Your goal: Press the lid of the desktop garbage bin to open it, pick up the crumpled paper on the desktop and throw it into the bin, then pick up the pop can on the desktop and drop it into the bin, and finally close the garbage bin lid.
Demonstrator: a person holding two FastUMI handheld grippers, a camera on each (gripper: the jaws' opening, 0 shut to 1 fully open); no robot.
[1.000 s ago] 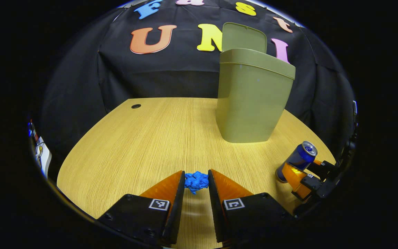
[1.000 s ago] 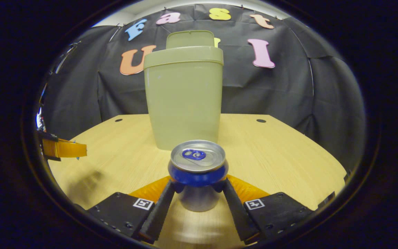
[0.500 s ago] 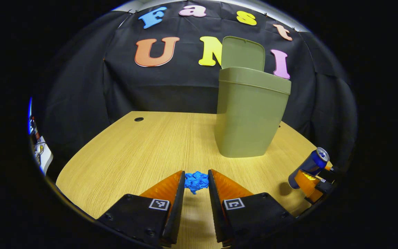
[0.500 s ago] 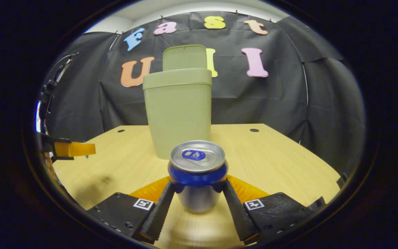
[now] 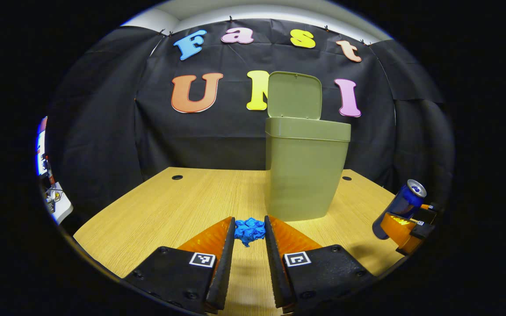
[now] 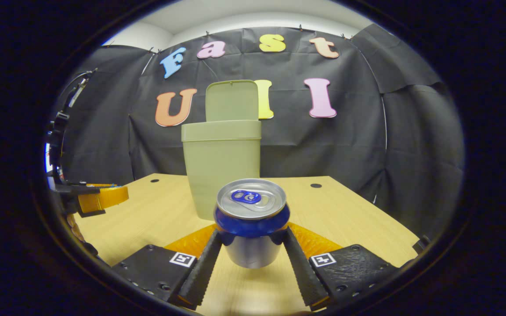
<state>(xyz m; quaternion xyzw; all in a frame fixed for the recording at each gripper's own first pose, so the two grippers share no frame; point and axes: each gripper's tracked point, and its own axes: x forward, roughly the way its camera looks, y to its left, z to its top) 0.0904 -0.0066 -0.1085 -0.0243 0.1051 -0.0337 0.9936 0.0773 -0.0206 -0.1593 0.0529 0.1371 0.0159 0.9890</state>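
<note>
An olive green bin [image 5: 304,171] stands on the wooden table [image 5: 182,197] with its lid [image 5: 294,95] swung up. My left gripper [image 5: 249,231] is shut on a crumpled blue paper [image 5: 249,230], held above the table short of the bin. At the right edge of the left gripper view the other gripper [image 5: 404,226] holds the blue pop can [image 5: 401,206]. In the right gripper view, my right gripper [image 6: 252,239] is shut on the pop can [image 6: 251,221], upright and lifted, with the bin [image 6: 220,171] and its raised lid [image 6: 231,100] straight ahead. The left gripper [image 6: 97,197] shows at far left.
Round cable holes [image 5: 177,177] [image 5: 346,178] mark the table's back corners. The black cloth wall hangs right behind the bin. Some clutter [image 5: 55,199] sits off the table's left side.
Both grippers have risen and drawn back from the bin, each keeping its load. The bin looks smaller and lower in both views.
</note>
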